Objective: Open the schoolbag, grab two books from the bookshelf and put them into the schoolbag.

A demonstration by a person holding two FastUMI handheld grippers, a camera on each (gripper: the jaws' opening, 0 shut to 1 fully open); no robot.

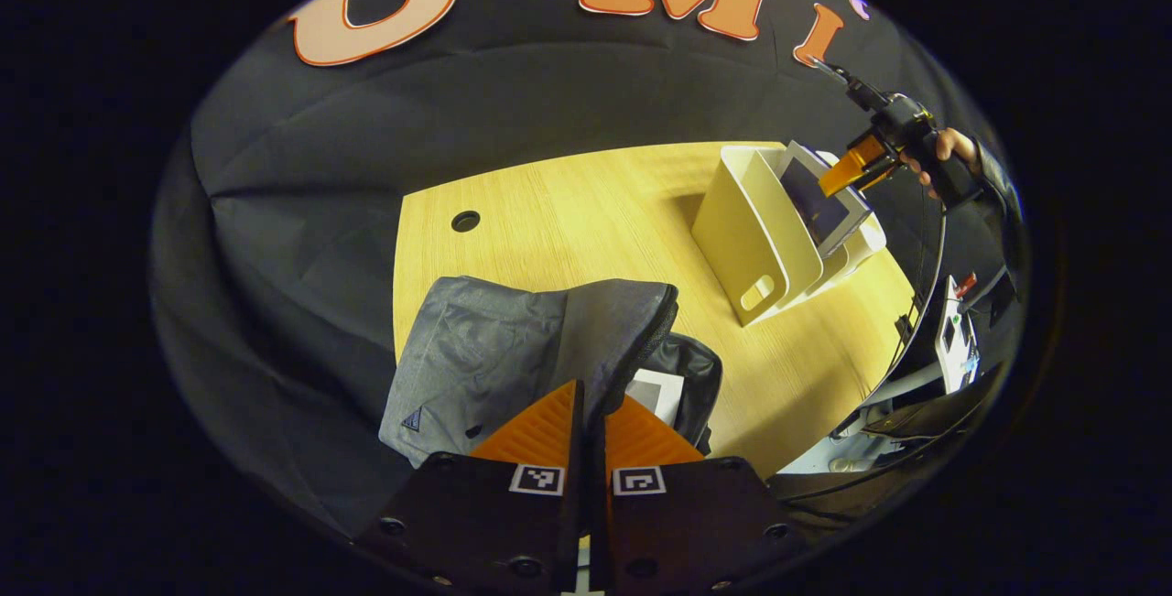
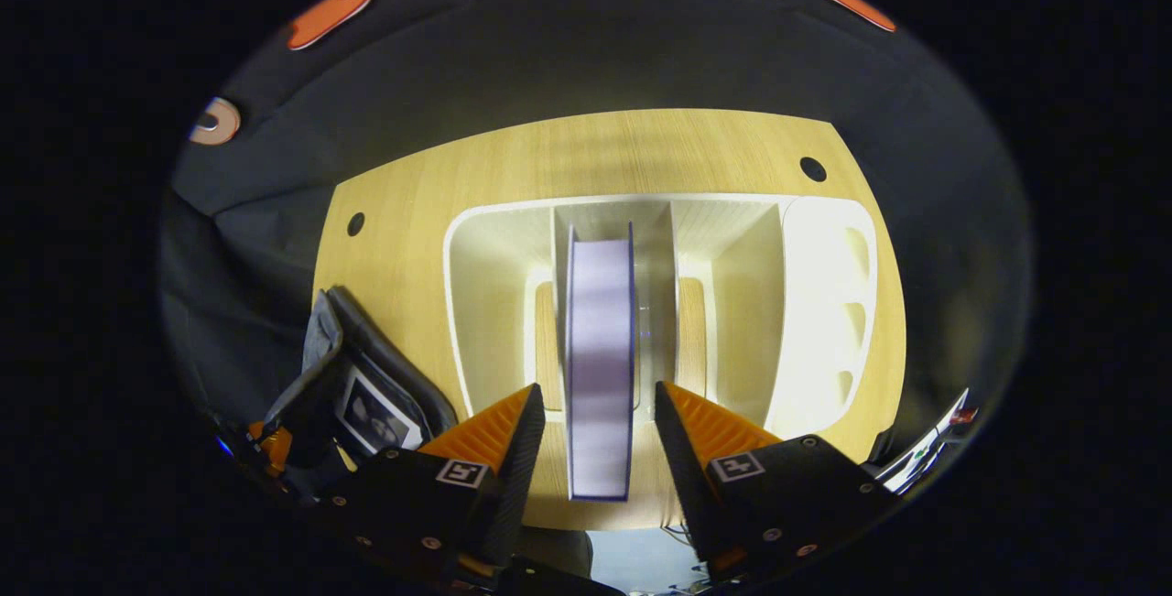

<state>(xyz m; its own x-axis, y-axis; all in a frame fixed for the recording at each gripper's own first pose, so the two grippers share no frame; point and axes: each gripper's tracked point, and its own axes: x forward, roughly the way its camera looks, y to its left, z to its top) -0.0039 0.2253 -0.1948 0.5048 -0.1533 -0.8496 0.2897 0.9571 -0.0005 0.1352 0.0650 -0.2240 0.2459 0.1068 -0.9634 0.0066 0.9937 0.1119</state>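
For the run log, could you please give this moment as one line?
left gripper: shut on schoolbag flap | right gripper: open, straddling book in bookshelf | one book in bag

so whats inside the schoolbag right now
The left gripper holds the grey schoolbag open by its flap. Inside, the corner of one white book shows; the flap and the bag's wall cover the rest, so anything deeper is hidden.
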